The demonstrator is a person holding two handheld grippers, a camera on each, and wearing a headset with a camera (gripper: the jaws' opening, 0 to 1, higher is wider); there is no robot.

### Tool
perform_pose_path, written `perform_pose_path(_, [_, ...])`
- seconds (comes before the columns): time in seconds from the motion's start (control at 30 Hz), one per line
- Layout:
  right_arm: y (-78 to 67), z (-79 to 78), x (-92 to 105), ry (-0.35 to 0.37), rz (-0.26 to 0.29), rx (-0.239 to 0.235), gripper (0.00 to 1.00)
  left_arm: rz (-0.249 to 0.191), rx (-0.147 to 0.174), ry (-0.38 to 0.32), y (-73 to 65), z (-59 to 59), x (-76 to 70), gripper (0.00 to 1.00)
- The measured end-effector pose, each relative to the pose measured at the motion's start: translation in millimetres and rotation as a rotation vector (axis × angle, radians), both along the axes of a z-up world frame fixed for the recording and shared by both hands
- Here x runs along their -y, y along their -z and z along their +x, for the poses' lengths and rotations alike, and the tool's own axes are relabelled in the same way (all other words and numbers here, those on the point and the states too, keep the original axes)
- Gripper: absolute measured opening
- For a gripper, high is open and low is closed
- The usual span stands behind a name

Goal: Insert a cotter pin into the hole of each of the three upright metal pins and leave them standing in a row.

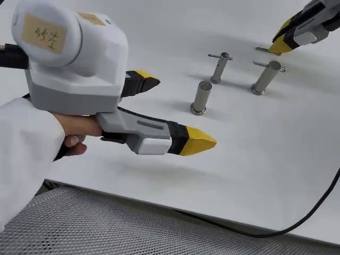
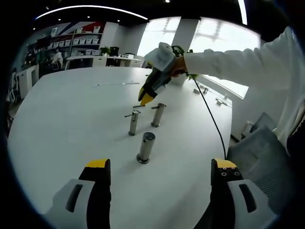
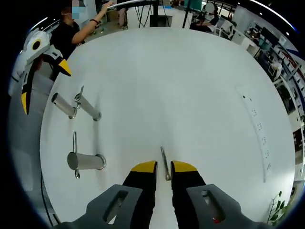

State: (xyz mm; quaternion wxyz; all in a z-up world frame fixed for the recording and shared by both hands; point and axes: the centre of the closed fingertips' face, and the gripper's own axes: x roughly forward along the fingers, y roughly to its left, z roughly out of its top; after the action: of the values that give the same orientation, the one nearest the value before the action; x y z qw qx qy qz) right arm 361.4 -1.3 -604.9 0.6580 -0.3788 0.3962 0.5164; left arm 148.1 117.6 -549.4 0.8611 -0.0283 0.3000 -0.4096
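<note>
Three upright metal pins stand on the white table [image 1: 159, 180]. The nearest pin [image 1: 202, 97] [image 2: 146, 147] [image 3: 62, 105] has an empty hole. The middle pin [image 1: 219, 67] [image 2: 134, 122] [image 3: 89, 109] and the right pin [image 1: 265, 77] [image 2: 157, 114] [image 3: 86, 161] each carry a cotter pin. My left gripper [image 1: 180, 112] [image 2: 161, 164] [image 3: 44, 86] stands wide open and empty, a short way in front of the nearest pin. A loose cotter pin [image 1: 264, 50] [image 3: 164, 162] lies flat on the table. My right gripper [image 1: 279, 47] [image 2: 147, 98] [image 3: 164, 167] straddles it, jaws a narrow gap apart.
A black cable [image 1: 297, 226] runs along the table's near right edge. A grey mesh seat [image 1: 106, 228] sits below the front edge. A person [image 3: 76, 28] stands at the far side of the table. Shelves and desks fill the room behind.
</note>
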Motion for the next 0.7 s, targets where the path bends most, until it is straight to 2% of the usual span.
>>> perform_pose_path(0.3, [14.1, 0.2, 3.9, -0.016, -0.05, -0.017, 0.03, -0.006, -0.007, -0.001, 0.7, -0.7, 0.8, 0.85])
perform_pose_path(0.4, [12.5, -0.2, 2.5, -0.013, -0.039, -0.017, 0.0, -0.007, -0.01, -0.002, 1.3, -1.0, 0.9, 0.84])
perform_pose_path(0.43, [13.3, 2.0, 3.9, -0.014, -0.054, -0.006, 0.0, -0.006, -0.013, -0.005, 2.0, -0.7, 0.4, 0.83])
perform_pose_path(0.63, [13.8, 1.7, 3.2, -0.015, -0.061, -0.021, 0.0, -0.007, -0.02, -0.008, 3.9, -0.9, 0.1, 0.83])
perform_pose_path(0.7, [13.8, 1.2, 3.6, -0.036, -0.066, -0.021, 0.0, -0.009, -0.022, -0.009, 4.2, -1.0, 0.3, 0.83])
